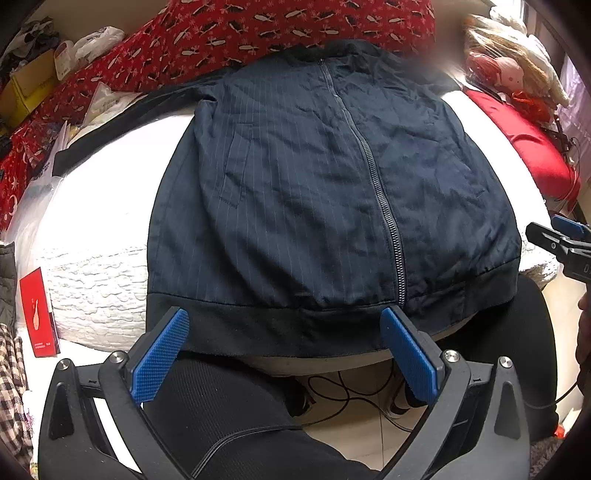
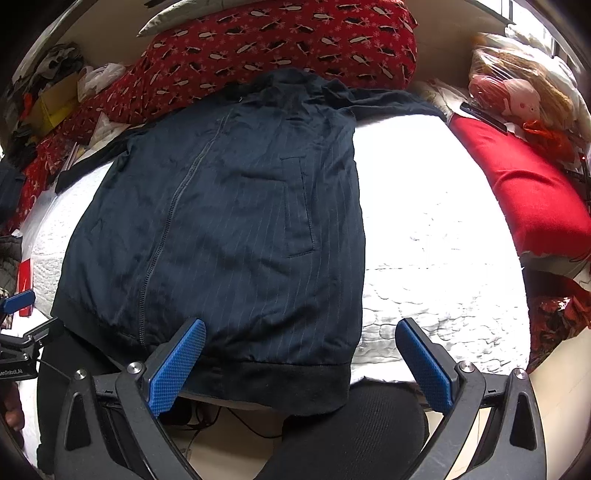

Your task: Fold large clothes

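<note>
**Navy pinstripes on white, red all around**

The jacket (image 1: 295, 192) was dark navy with thin pale pinstripes, its hem band (image 1: 258, 325) plain black and its zip (image 1: 384, 206) grey. The bedspread (image 2: 436, 229) under it was white with a quilted texture. The blanket (image 2: 280, 33) behind was red, printed with black-and-white shapes and small snowflakes. The cushion (image 2: 524, 184) was plain red. The pads (image 1: 159, 354) were blue on black frames.
</note>
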